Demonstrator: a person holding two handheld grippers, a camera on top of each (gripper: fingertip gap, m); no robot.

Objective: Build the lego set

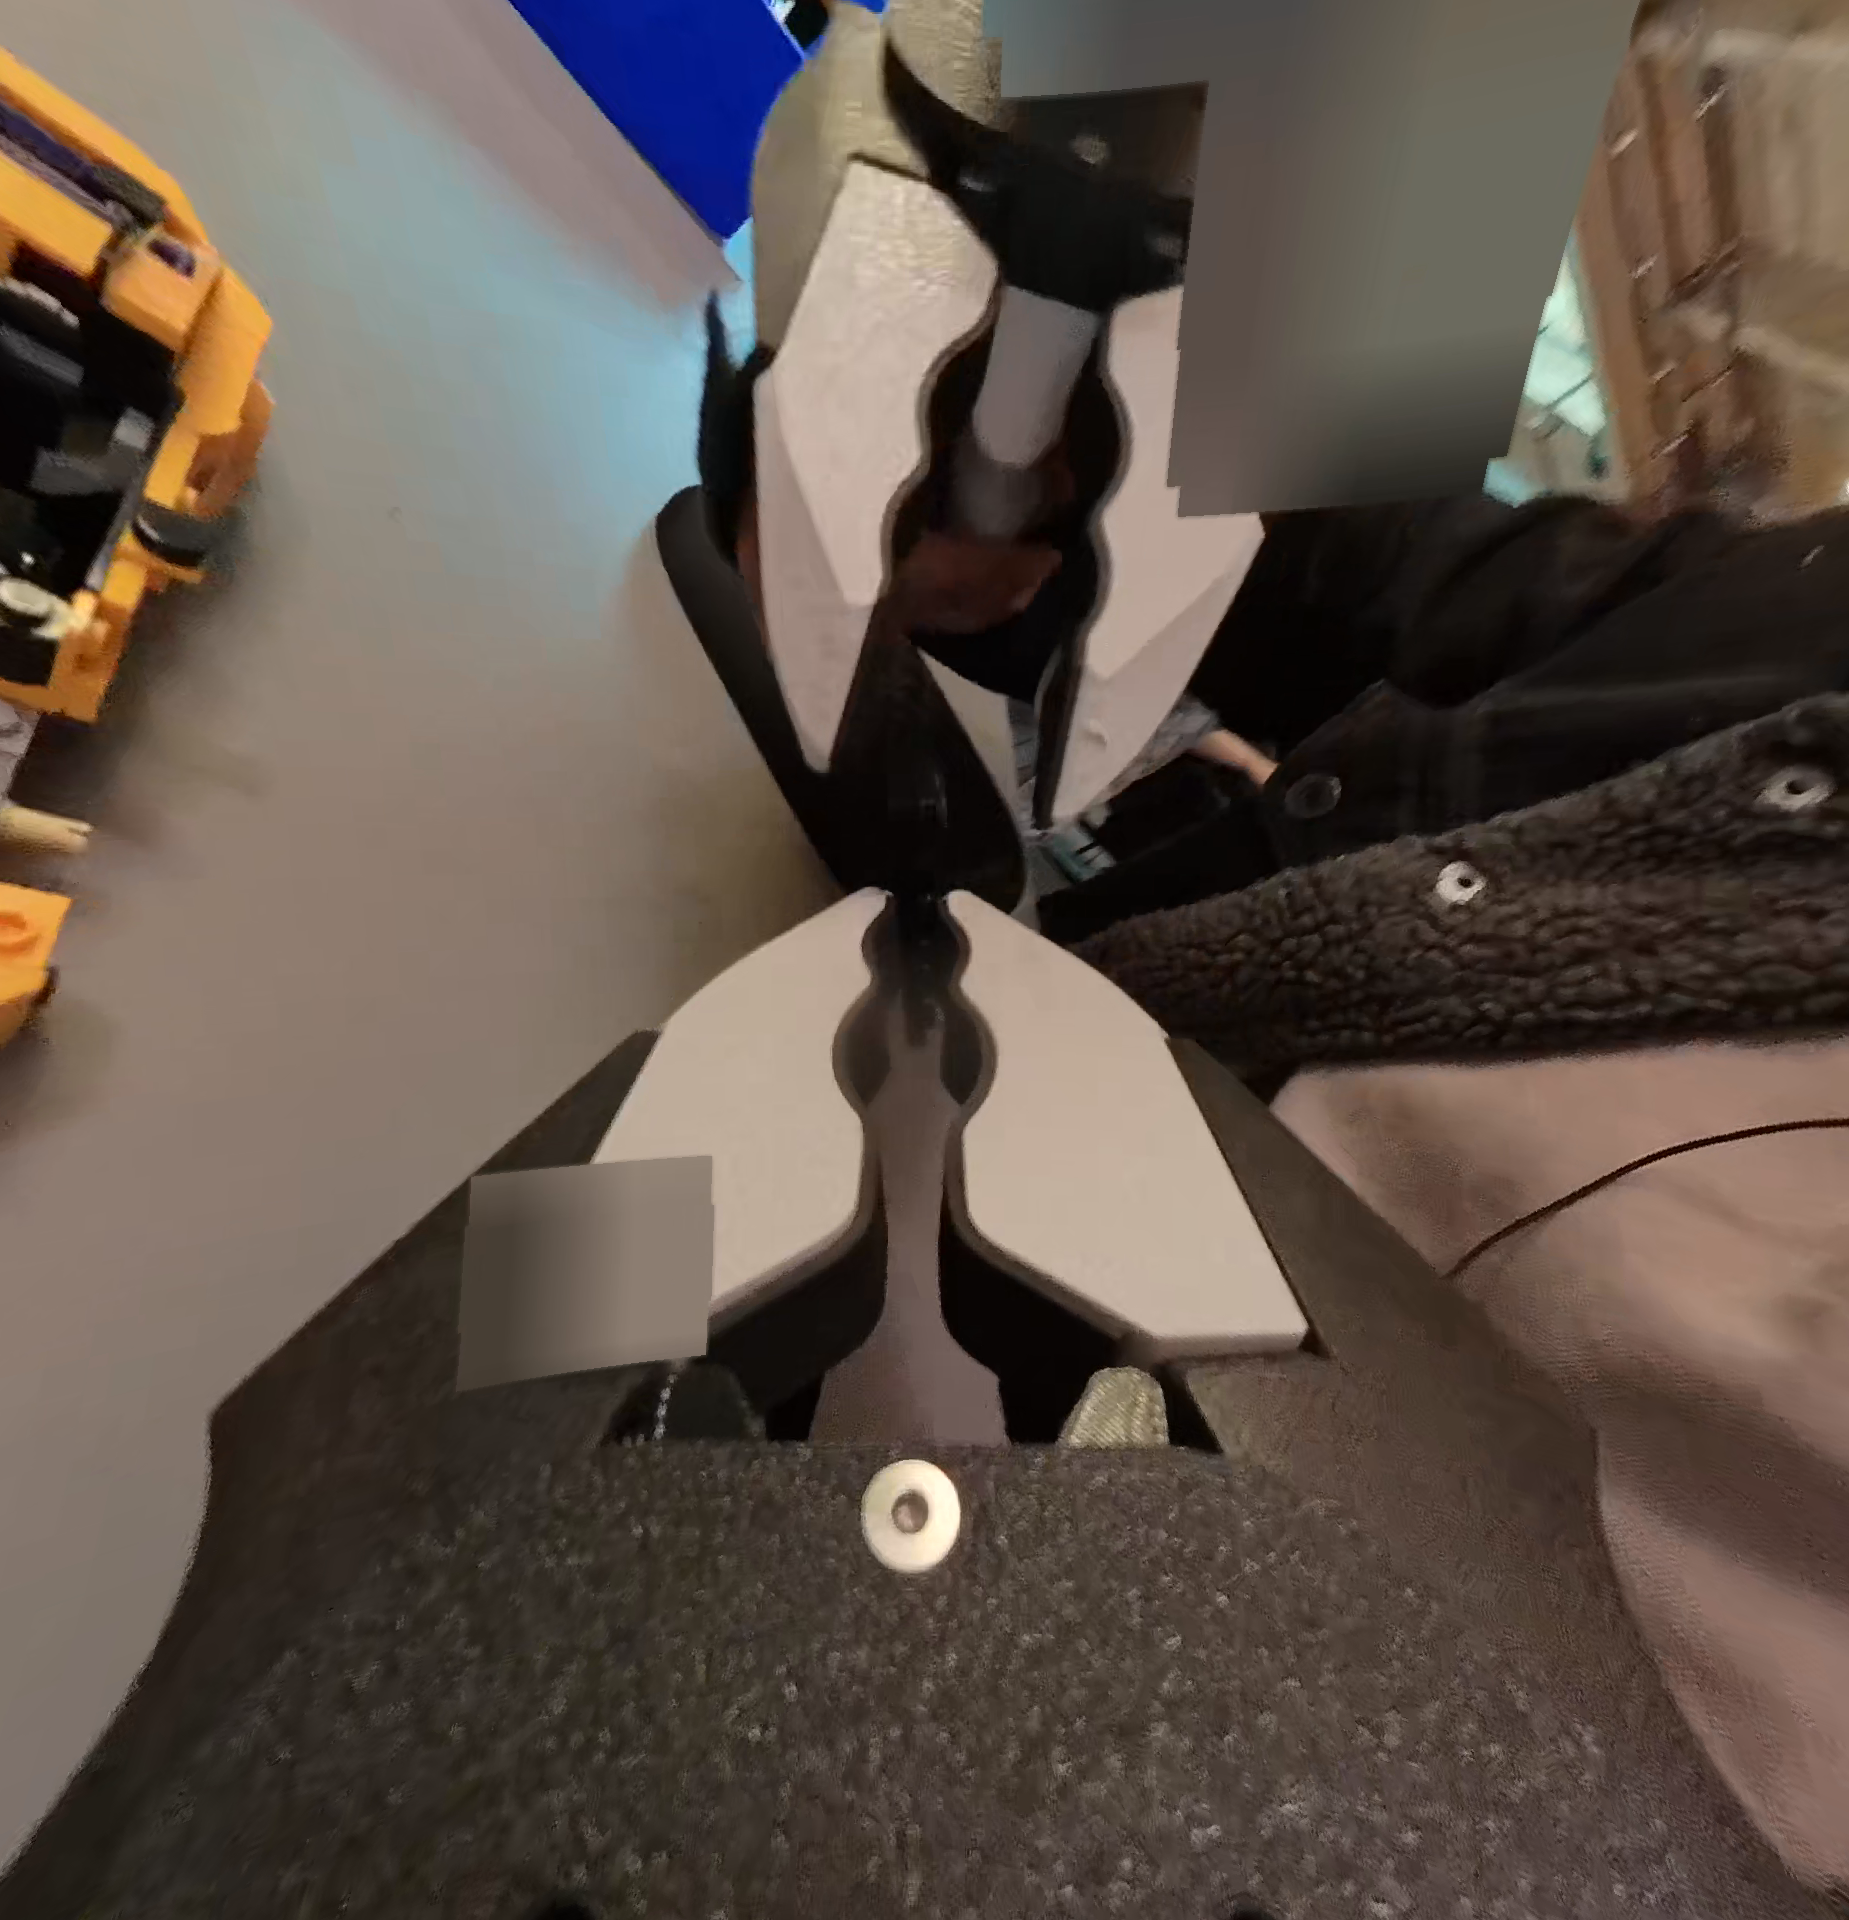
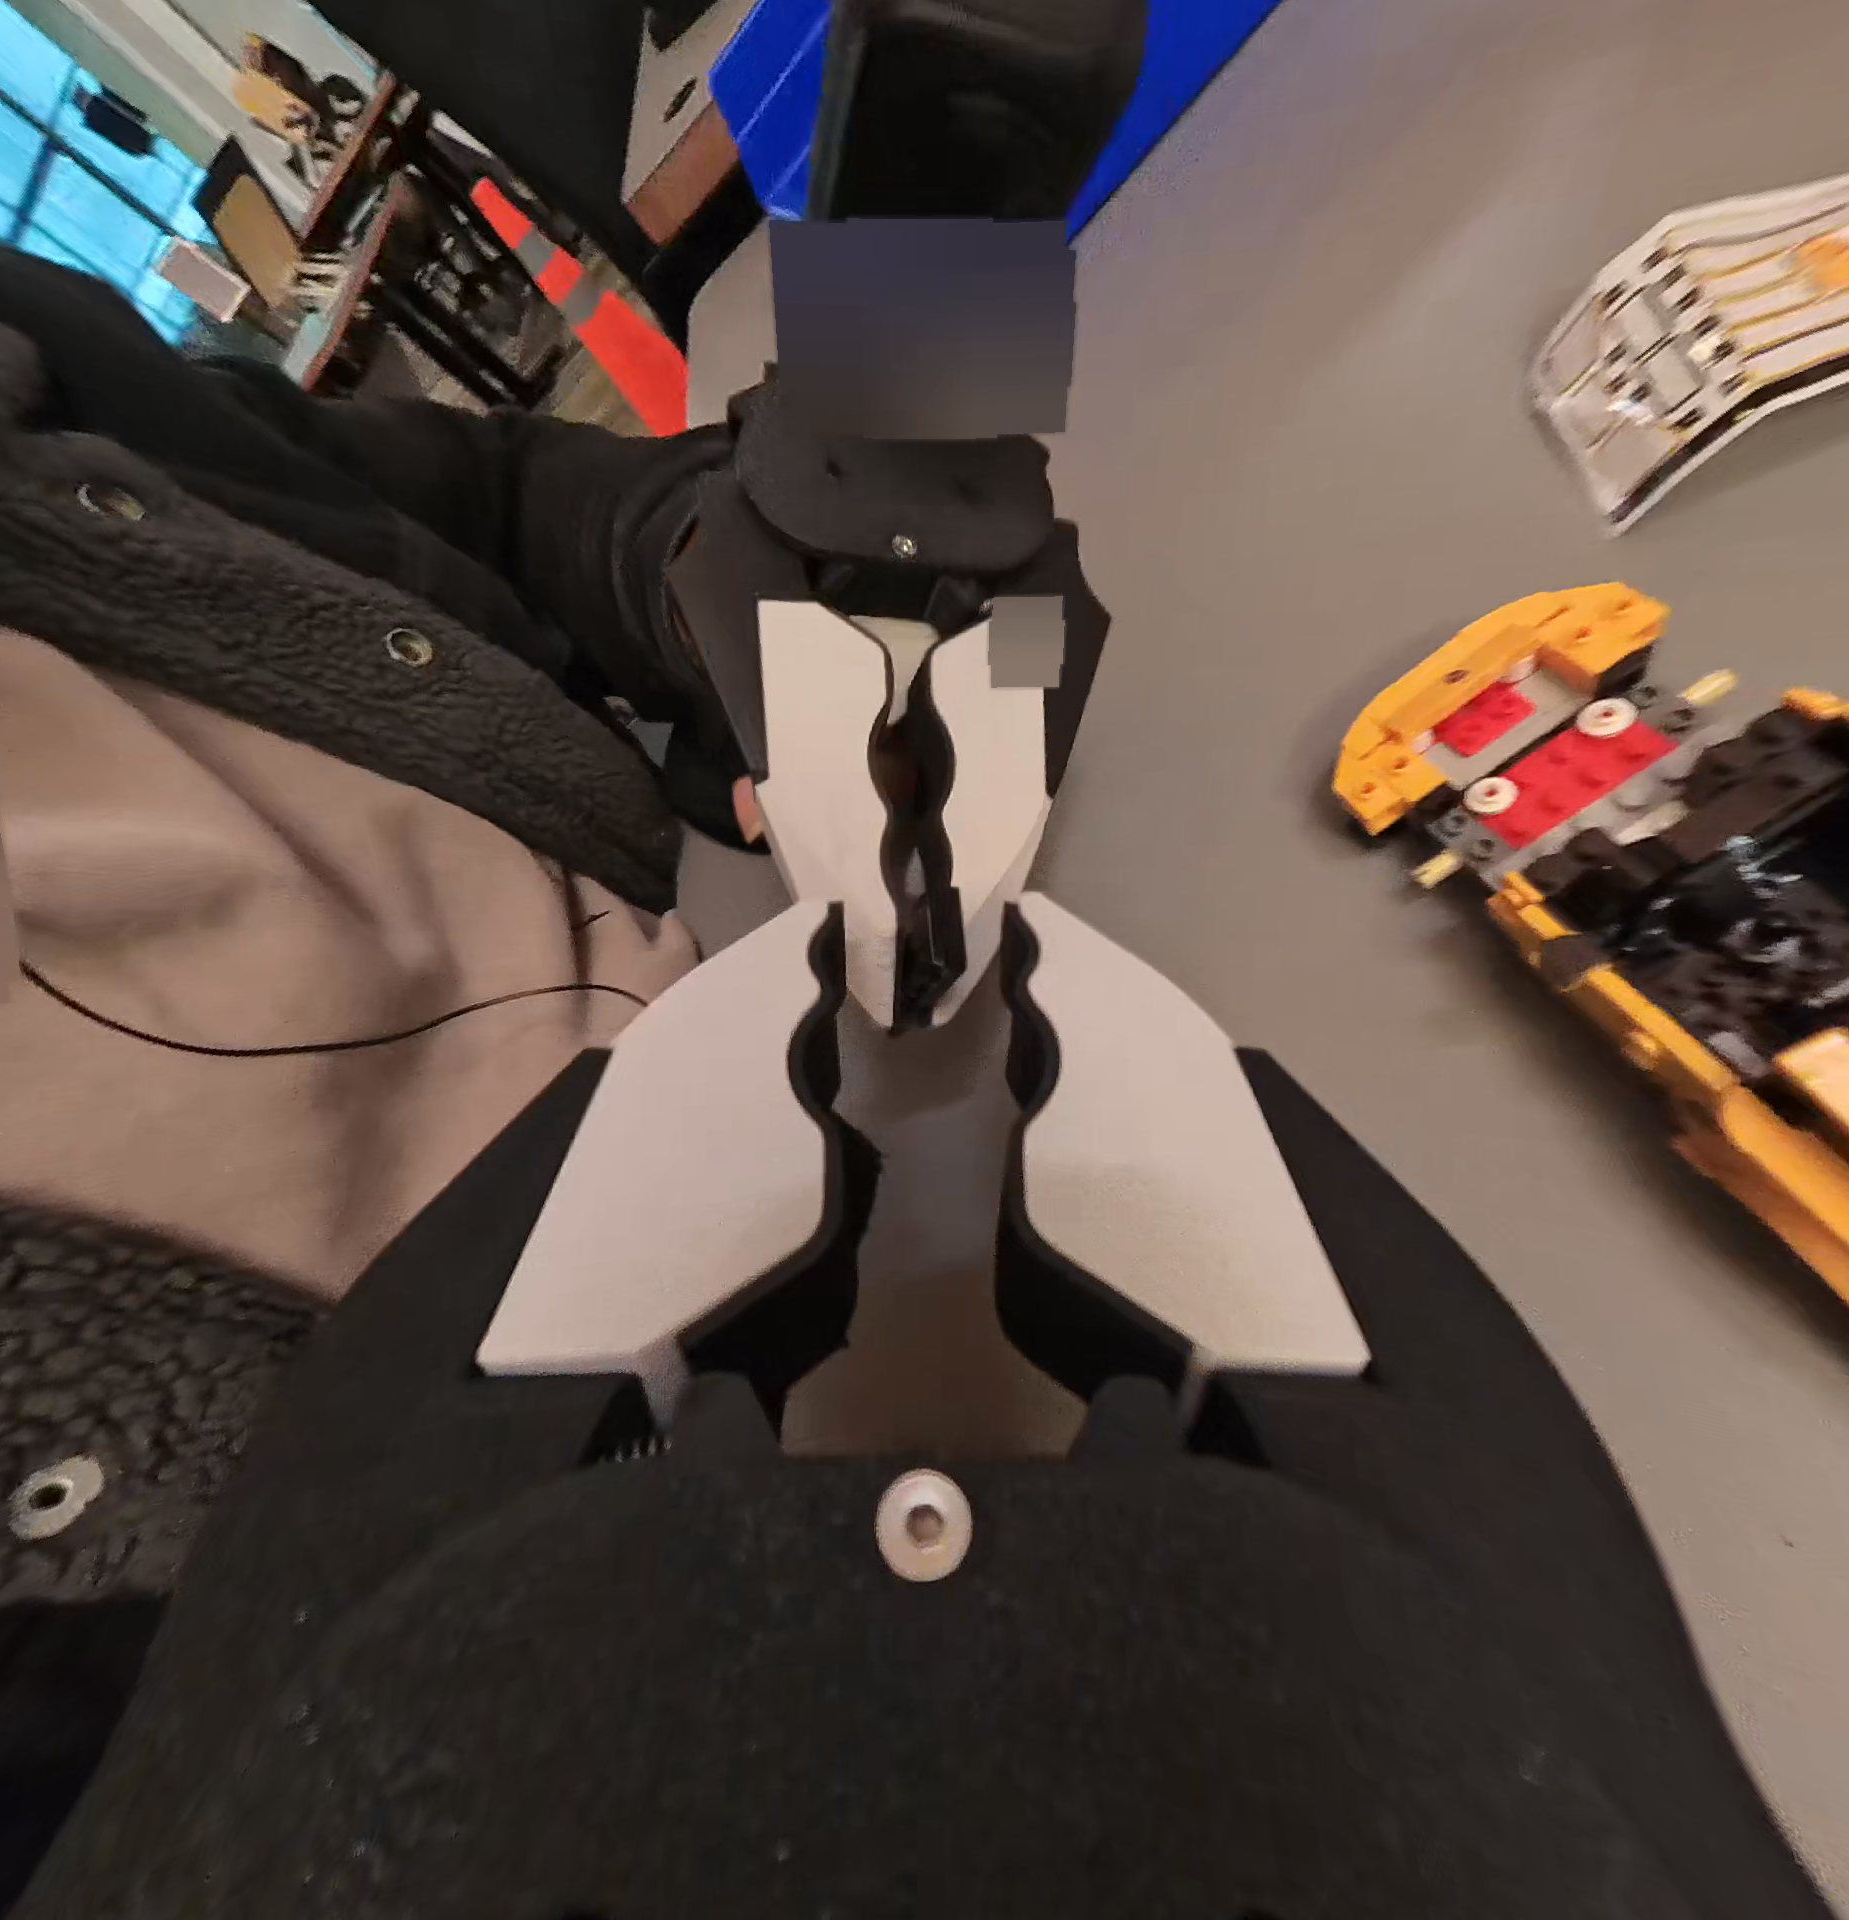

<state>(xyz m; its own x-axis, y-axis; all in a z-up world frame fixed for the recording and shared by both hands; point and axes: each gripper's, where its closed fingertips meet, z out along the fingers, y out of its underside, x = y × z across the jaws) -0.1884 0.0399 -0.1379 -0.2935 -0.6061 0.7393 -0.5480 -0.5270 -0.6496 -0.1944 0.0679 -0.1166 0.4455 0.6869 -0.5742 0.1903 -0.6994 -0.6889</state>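
Note:
A partly built orange-and-black lego car (image 1: 78, 416) lies on the grey table at the far left of the left wrist view. In the right wrist view the car (image 2: 1585, 821) lies at the right and shows red plates inside. My left gripper (image 1: 915, 914) is shut on a small black lego piece (image 1: 915, 982), held in the air away from the car. My right gripper (image 2: 920, 914) is open and faces the left one. Its two fingers stand on either side of the left gripper's tips (image 2: 915, 1013) and the black piece (image 2: 925, 966). I cannot tell whether they touch it.
A folded sheet with printed pictures (image 2: 1709, 343) lies on the table (image 2: 1263, 468) beyond the car. A blue box (image 1: 671, 94) stands at the back. A person's dark fleece jacket (image 1: 1522, 935) and light shirt (image 2: 276, 883) are close beside both grippers. Less than 4 cm separates the two grippers' tips.

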